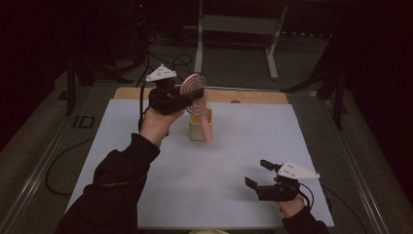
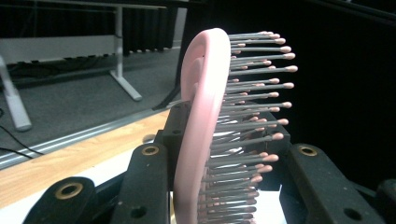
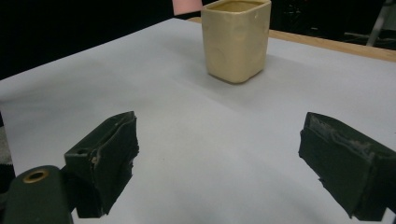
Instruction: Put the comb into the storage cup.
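Note:
A pink hairbrush (image 1: 193, 94) with a round head and grey bristles is held upright in my left gripper (image 1: 189, 97), which is shut on the brush head. Up close, the jaws clamp the pink back and the bristles (image 2: 205, 116) between the two black fingers (image 2: 144, 177). The handle hangs down over a cream square cup (image 1: 198, 130) standing on the white mat. I cannot tell whether the handle touches the cup. My right gripper (image 1: 258, 173) rests low at the front right, open and empty. The cup (image 3: 237, 39) stands well beyond its jaws (image 3: 219, 149).
A white mat (image 1: 219, 195) covers a wooden table whose far edge (image 1: 253, 96) shows. Behind the table, a metal frame (image 1: 234, 24) stands on the dark floor with cables (image 1: 170, 58) near it. An aluminium rail (image 1: 39, 170) runs along the left side.

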